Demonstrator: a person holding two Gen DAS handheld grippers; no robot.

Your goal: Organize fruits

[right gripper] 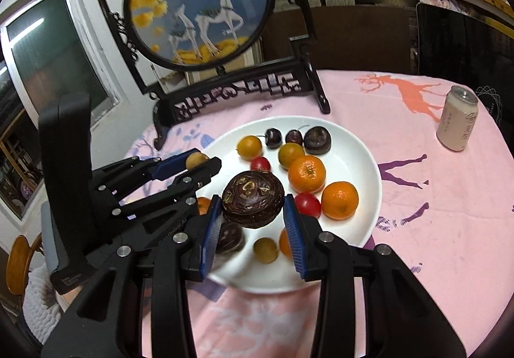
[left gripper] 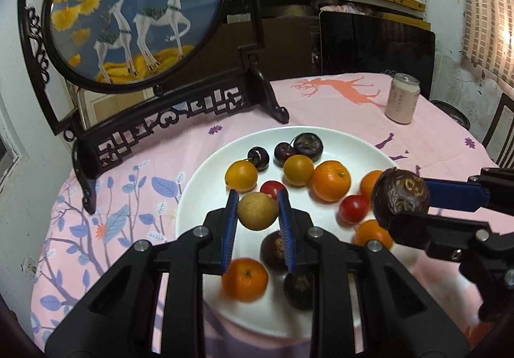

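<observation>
Your left gripper [left gripper: 257, 208] reaches in from the bottom of its own view, tilted downward over the white plate [left gripper: 205, 197], which fills the middle of the frame on the pink cloth [left gripper: 337, 107]. Its blue pads are closed tight on a small tan fruit [left gripper: 257, 211], one pad on each side, and the fruit sits lifted above the plate's surface. In the right wrist view the same gripper comes in from the left edge with the tan fruit pinched at its tip, above the plate's left rim.

Your right gripper [right gripper: 252, 208] also angles downward from the bottom of its view. Its pads stand moderately apart and press both sides of a dark brown wrinkled fruit [right gripper: 252, 204], held over the near half of the plate. In the left wrist view that fruit shows at the right, over the plate's right rim.

Left on the plate are oranges [left gripper: 331, 179], yellow fruits [left gripper: 241, 175], red tomatoes [left gripper: 353, 208], cherries [left gripper: 258, 157] and more dark fruits [left gripper: 308, 146]. A can [left gripper: 401, 99] stands upright on the cloth at the upper right, well apart from the plate. A framed deer picture [left gripper: 138, 8] stands behind it at the upper left.
</observation>
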